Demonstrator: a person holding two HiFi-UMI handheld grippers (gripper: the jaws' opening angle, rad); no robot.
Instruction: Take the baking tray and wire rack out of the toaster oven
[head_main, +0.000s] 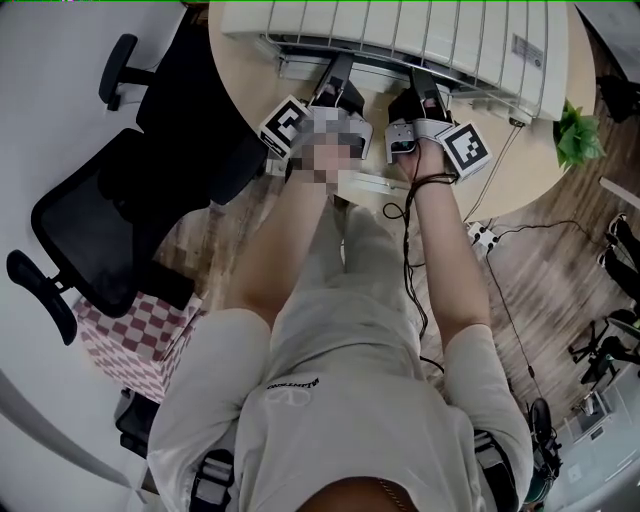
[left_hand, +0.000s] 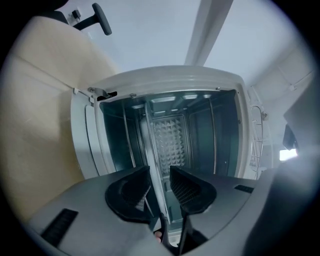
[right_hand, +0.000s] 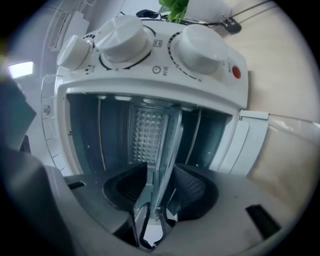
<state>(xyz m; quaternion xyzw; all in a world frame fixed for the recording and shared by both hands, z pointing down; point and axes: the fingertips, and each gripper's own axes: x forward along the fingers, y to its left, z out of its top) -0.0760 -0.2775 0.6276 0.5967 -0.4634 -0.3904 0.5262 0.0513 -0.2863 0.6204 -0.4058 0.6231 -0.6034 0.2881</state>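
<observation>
The white toaster oven (head_main: 400, 40) stands open on a round beige table (head_main: 240, 80). Both gripper views are rolled sideways, so the baking tray (left_hand: 154, 150) shows as an upright metal strip running out of the cavity. My left gripper (left_hand: 160, 187) is shut on its front rim. The right gripper (right_hand: 160, 190) has its pads against the same tray (right_hand: 167, 145) further along the rim. A bent wire, perhaps the rack (right_hand: 142, 220), shows just below those jaws. In the head view the left gripper (head_main: 338, 78) and right gripper (head_main: 425, 92) reach under the oven's front, tips hidden.
The oven's knobs (right_hand: 122, 42) and a red lamp (right_hand: 235, 72) sit beside the cavity. A black office chair (head_main: 100, 230) and a checked cushion (head_main: 130, 340) stand at the left. A plant (head_main: 578, 135) and a power strip (head_main: 482, 237) are at the right.
</observation>
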